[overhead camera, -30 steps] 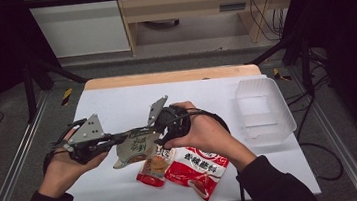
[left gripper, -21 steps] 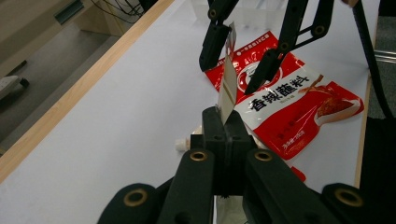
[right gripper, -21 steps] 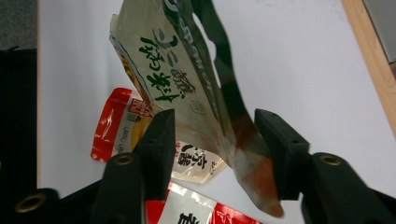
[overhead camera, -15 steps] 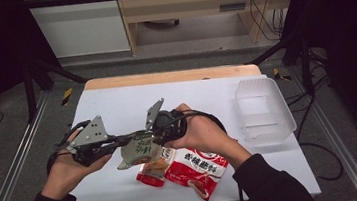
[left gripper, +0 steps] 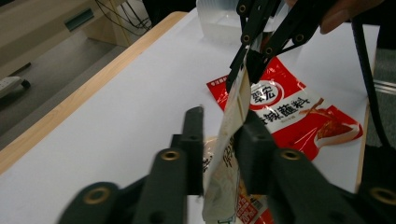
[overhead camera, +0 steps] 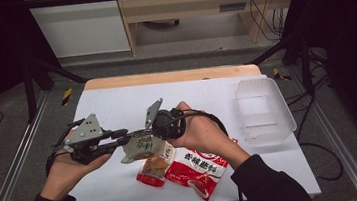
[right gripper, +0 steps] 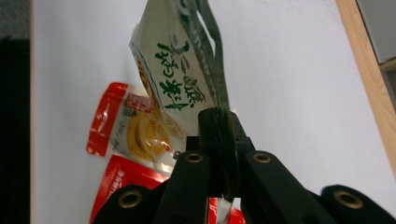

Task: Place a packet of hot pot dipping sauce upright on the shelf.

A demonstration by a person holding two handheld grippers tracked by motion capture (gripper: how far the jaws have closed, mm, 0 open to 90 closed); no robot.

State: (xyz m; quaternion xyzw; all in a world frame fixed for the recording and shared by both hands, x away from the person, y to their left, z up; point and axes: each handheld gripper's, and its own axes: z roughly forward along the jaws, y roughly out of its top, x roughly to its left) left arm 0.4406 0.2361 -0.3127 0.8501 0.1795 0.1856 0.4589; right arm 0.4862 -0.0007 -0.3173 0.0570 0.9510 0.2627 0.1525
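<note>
Hanging between both grippers, the pale packet (overhead camera: 143, 145) is clamped by the right gripper (right gripper: 223, 122).

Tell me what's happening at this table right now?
A person is passing a pale green-lettered packet from one hand-held gripper to the other above the white table. The right gripper is clamped on the packet's edge, its jaws having just been closing. The left gripper has just been opening, with the packet between its jaws. Two red packets lie on the table below, and a clear plastic tub sits to the right.
</note>
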